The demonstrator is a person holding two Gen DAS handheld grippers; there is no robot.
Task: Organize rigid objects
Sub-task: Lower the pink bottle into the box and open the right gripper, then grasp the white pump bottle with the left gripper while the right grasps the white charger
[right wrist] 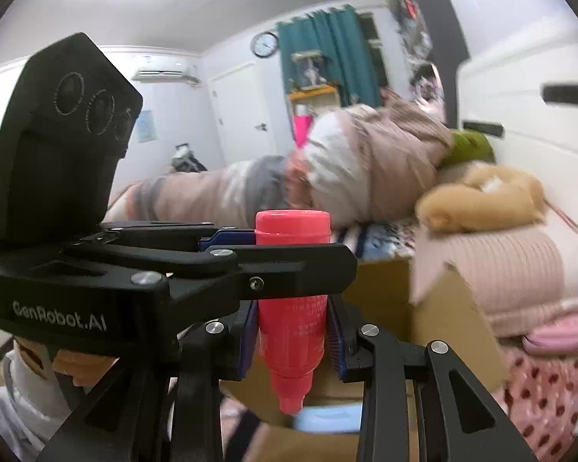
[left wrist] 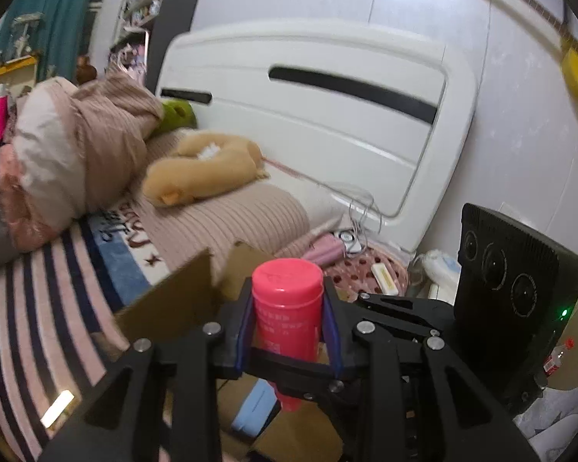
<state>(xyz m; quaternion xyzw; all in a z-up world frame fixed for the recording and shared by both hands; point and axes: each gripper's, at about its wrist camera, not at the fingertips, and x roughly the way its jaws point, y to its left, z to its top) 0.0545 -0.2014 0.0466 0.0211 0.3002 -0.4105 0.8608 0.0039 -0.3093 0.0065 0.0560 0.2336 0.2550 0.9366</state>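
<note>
A pink plastic bottle (left wrist: 287, 308) hangs upside down, its narrow cap end pointing down, above an open cardboard box (left wrist: 181, 300). My left gripper (left wrist: 289, 319) is shut on its body, blue pads on both sides. In the right wrist view my right gripper (right wrist: 293, 331) is also shut on the same bottle (right wrist: 292, 331), lower on the body, while the left gripper (right wrist: 273, 246) clamps it higher up. A light blue object (right wrist: 327, 417) lies in the box (right wrist: 443, 319) below the bottle.
The box stands beside a bed with a striped cover (left wrist: 38, 308), pillows and a tan plush toy (left wrist: 204, 169). A white headboard (left wrist: 327, 115) stands behind. A pink dotted cushion (left wrist: 366, 269) holds small items at the right.
</note>
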